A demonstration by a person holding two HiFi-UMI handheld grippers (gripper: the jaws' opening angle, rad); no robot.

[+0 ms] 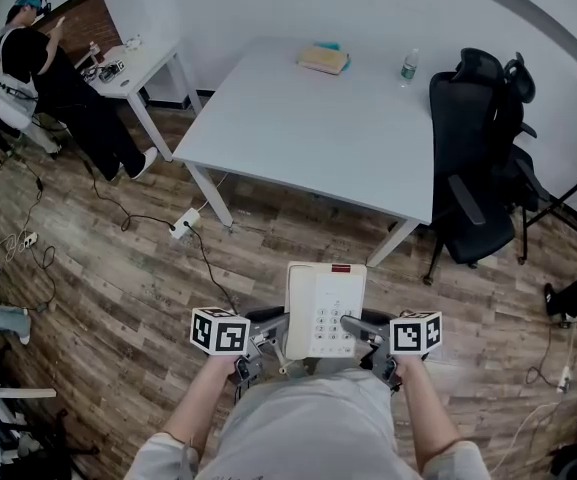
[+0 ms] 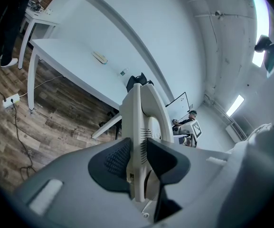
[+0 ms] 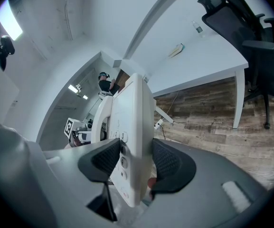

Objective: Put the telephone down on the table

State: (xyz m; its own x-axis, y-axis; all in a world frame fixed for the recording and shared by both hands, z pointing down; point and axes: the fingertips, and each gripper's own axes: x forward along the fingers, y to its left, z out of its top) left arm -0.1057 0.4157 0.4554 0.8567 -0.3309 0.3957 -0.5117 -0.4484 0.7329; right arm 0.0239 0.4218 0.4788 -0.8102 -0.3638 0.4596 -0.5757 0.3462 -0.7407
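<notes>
White keypad telephone (image 1: 325, 308) held clear above wood floor (image 1: 118, 268), well short of white table (image 1: 308, 128), left gripper (image 1: 271, 320) clamped on handset side, right gripper (image 1: 360, 326) clamped on keypad side, keys 3 and 9 legible, red label unreadable.

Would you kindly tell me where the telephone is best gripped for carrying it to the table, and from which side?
Grip the telephone by its two long side edges, one gripper from each side. Its flat body is thin enough there for the jaws; the left gripper and right gripper are shut on it that way now.
</notes>
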